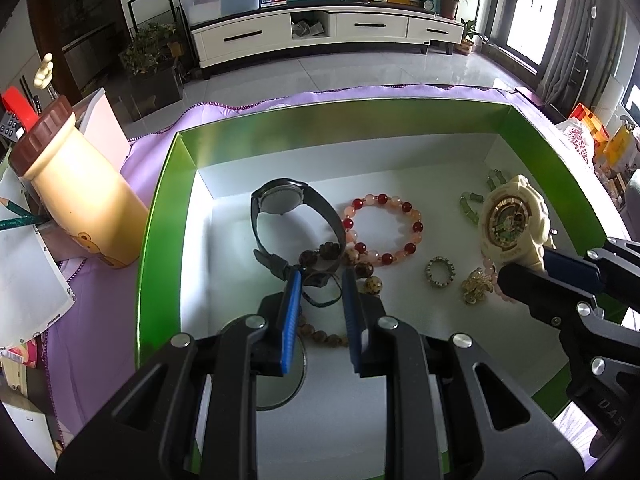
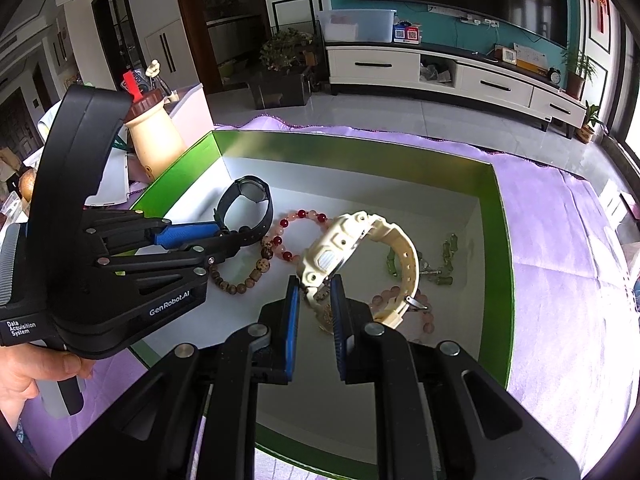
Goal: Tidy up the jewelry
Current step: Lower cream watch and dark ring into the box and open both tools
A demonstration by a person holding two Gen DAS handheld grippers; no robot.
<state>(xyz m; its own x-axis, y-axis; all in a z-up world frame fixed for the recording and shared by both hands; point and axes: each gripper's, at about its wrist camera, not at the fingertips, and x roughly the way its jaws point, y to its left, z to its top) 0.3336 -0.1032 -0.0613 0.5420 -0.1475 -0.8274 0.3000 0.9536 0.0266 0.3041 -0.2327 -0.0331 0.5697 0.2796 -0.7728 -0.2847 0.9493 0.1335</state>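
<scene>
A green box [image 1: 160, 216] with a white floor holds the jewelry. My left gripper [image 1: 322, 276] is shut on the strap of a black watch [image 1: 280, 200], which stands upright in the box; it also shows in the right wrist view [image 2: 248, 192]. My right gripper [image 2: 315, 282] is shut on the strap of a cream watch [image 2: 340, 248], held upright at the box's right side [image 1: 508, 216]. A red and pink bead bracelet [image 1: 400, 204] lies between the two watches. A brown wooden bead bracelet [image 2: 240, 286] lies under the left gripper.
A ring [image 1: 440, 272], a gold charm [image 1: 476, 286], green beads [image 1: 468, 208] and a pink bracelet [image 2: 424, 320] lie in the box. A cream bottle with a brown cap [image 1: 76, 184] stands left of the box on the purple cloth [image 1: 92, 320]. Papers clutter the left edge.
</scene>
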